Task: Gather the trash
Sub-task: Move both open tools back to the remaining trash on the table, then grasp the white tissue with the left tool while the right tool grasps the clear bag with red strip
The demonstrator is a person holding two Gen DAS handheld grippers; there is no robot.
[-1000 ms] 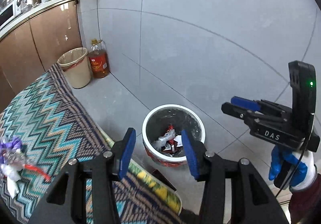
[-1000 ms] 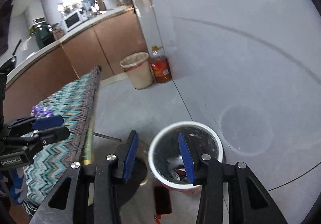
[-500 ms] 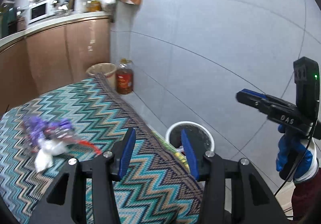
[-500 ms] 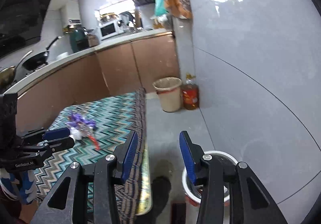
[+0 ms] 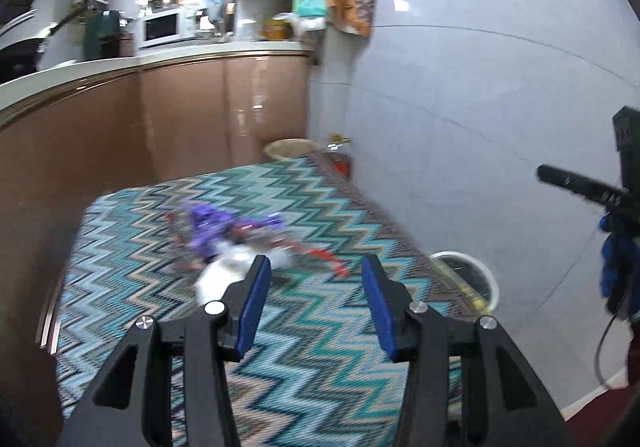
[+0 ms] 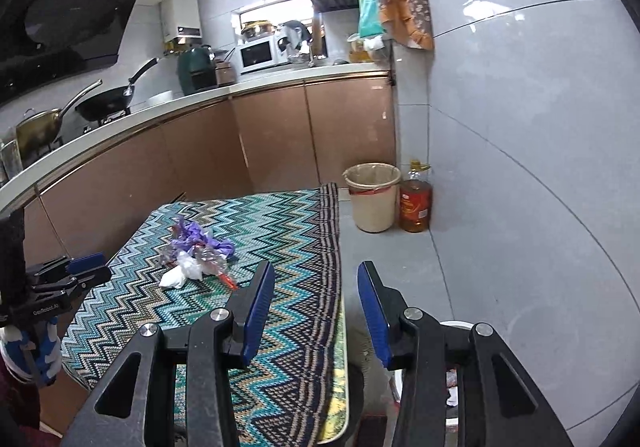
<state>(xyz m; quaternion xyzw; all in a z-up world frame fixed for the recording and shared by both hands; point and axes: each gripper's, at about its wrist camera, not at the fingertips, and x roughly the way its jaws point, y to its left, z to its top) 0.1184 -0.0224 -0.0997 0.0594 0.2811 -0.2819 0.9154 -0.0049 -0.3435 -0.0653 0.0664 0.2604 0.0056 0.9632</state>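
The trash pile (image 6: 196, 253), purple wrappers, a white wad and a red strip, lies on the zigzag-cloth tabletop (image 6: 280, 239). The left tool (image 5: 316, 301) hangs over the tabletop near the pile, blue pads spread, holding nothing. The right tool (image 6: 316, 307) is likewise spread at the tabletop's edge, above the white-rimmed bin (image 5: 480, 275) on the floor beside it.

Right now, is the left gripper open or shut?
Open. The left gripper shows a wide gap between its blue pads, nothing held; the trash pile lies ahead on the zigzag cloth.
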